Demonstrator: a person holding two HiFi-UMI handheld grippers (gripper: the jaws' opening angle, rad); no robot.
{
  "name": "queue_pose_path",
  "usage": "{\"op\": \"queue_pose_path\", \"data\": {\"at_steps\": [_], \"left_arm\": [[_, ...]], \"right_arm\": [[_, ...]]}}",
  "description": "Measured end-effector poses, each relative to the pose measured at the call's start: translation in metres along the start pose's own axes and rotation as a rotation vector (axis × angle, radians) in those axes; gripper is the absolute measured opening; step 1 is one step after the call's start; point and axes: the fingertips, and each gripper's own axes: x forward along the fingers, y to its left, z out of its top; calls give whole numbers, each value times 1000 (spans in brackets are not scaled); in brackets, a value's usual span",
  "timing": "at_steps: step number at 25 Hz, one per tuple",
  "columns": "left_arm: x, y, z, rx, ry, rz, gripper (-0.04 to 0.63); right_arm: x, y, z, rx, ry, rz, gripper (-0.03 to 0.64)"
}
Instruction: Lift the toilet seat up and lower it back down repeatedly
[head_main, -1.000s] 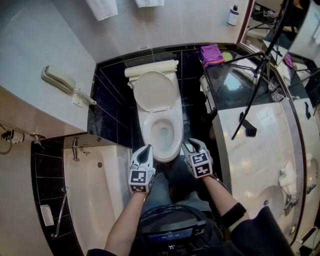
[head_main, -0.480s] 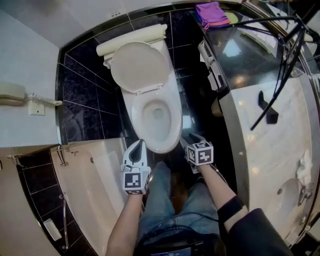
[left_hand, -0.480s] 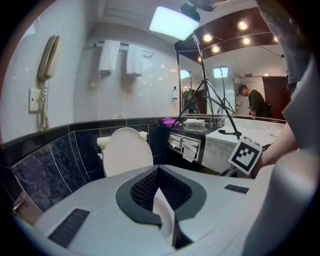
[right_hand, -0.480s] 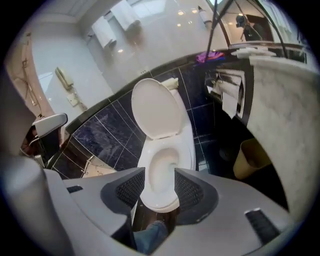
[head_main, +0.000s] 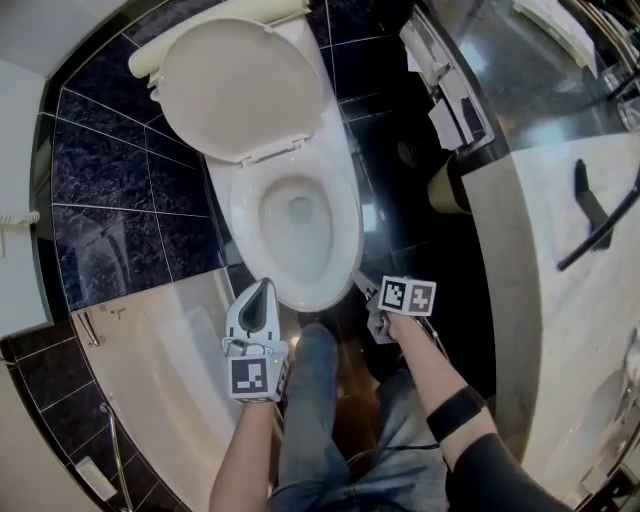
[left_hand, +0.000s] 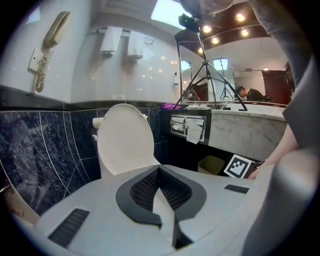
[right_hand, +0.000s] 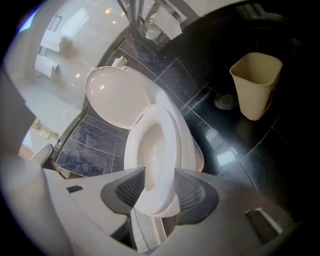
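bathtub (head_main: 160, 345) left, counter (head_main: 560, 300) right of toilet (head_main: 343, 220)

Toilet seat (head_main: 345, 215): white oval ring, lying flat on the bowl.
Lid (head_main: 240, 85): white, oval, raised upright, leaning back against the tank.

Glossy black tiles (head_main: 110, 180) cover the floor and the lower walls, with pale wall (left_hand: 145, 75) above them. A white bathtub (head_main: 165, 365) lies on the left and a marble bench (head_main: 560, 300) on the right. A cream bin (right_hand: 256, 82) stands on the floor beside the bench. A phone (left_hand: 50, 42) hangs on the left wall and towels (left_hand: 109, 40) on the far wall. Small spotlights (left_hand: 240, 16) glow in a dark ceiling.
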Motion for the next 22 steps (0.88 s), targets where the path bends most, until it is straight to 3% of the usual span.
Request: {"op": "queue_pose_path", "data": {"at_steps": [7, 10, 12, 22], "left_arm": [[17, 16, -39, 54, 28, -20, -11], [21, 22, -43, 27, 40, -3, -9], [24, 24, -49, 19, 47, 3, -9], [30, 24, -67, 14, 55, -10, -11]], "right_arm": [[43, -30, -3, 103, -15, 26, 201], [59, -31, -3, 158, -15, 54, 199], [63, -32, -3, 167, -13, 52, 154], [65, -35, -2, 207, -14, 45, 137]]}}
